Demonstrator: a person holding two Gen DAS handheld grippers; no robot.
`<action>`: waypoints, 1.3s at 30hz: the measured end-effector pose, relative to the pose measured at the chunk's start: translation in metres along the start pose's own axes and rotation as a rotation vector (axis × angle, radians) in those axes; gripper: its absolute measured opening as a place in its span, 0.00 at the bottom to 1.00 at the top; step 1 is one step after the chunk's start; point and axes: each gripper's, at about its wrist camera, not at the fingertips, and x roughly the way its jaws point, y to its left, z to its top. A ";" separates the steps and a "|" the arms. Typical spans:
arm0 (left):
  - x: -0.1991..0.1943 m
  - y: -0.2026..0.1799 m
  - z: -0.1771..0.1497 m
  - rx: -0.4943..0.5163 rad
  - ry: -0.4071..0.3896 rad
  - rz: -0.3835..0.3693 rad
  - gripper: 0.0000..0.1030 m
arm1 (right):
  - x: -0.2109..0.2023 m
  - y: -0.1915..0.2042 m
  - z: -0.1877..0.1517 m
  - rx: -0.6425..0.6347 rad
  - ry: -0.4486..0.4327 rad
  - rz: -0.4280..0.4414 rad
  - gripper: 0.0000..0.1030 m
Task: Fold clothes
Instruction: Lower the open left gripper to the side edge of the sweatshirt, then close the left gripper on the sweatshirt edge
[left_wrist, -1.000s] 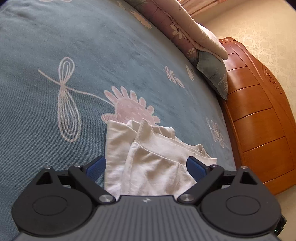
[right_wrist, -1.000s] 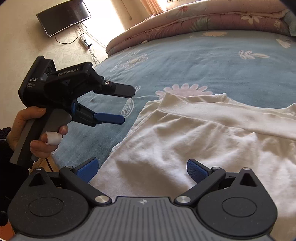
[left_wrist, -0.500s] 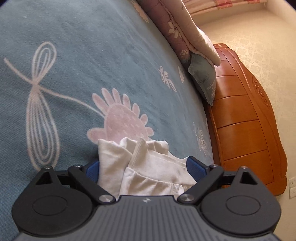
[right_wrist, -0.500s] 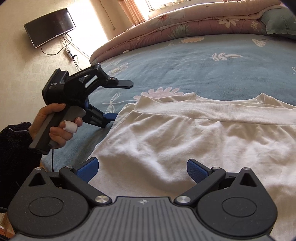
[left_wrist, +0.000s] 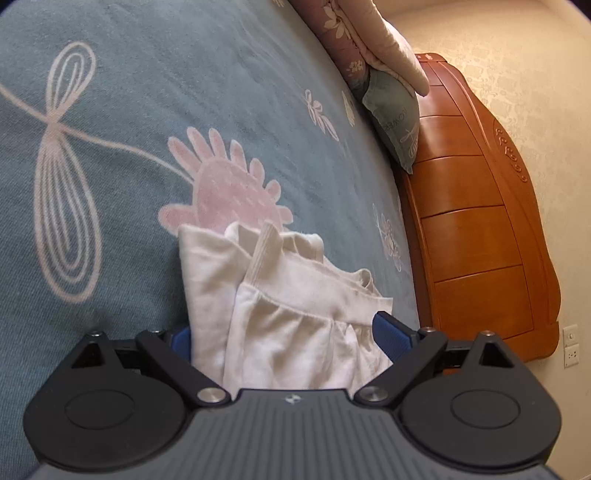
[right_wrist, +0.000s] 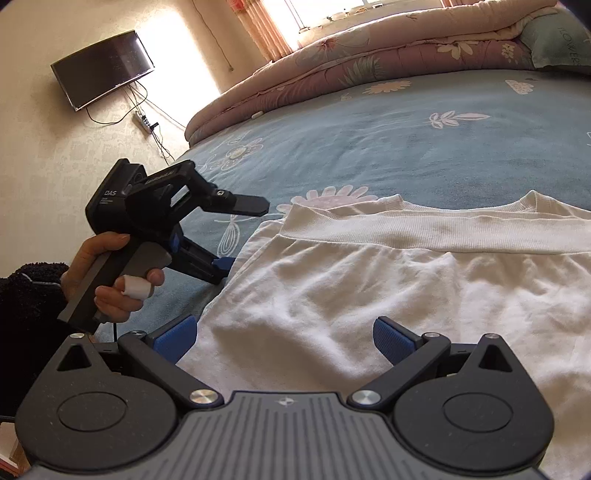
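Observation:
A white garment (right_wrist: 369, 288) lies partly folded on the blue flowered bedspread (right_wrist: 369, 147), its ribbed hem band across the far side. My right gripper (right_wrist: 284, 338) is open just over the garment's near edge, and its fingers hold nothing. A hand (right_wrist: 110, 291) holds my left gripper (right_wrist: 221, 264) at the garment's left edge. In the left wrist view the white garment (left_wrist: 295, 302) runs bunched between the fingers of my left gripper (left_wrist: 286, 338), whose jaws stand wide apart around the cloth.
A wooden headboard (left_wrist: 472, 229) borders the bed, with a pillow (left_wrist: 395, 114) against it. A rolled pink quilt (right_wrist: 369, 51) lies along the far side. A television (right_wrist: 103, 70) hangs on the wall to the left.
My left gripper has dropped lower and closer to the garment's left edge, so the cloth now sits between its open fingers. The right gripper has barely shifted.

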 end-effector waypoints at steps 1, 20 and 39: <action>0.004 -0.002 0.004 0.001 -0.003 0.001 0.92 | -0.001 0.001 0.001 -0.004 -0.005 -0.002 1.00; 0.015 -0.014 0.004 0.102 0.075 0.001 0.89 | 0.000 0.015 -0.002 -0.055 -0.010 -0.010 1.00; 0.006 -0.005 -0.005 0.177 0.088 0.158 0.18 | 0.003 0.050 -0.012 -0.258 0.032 -0.109 1.00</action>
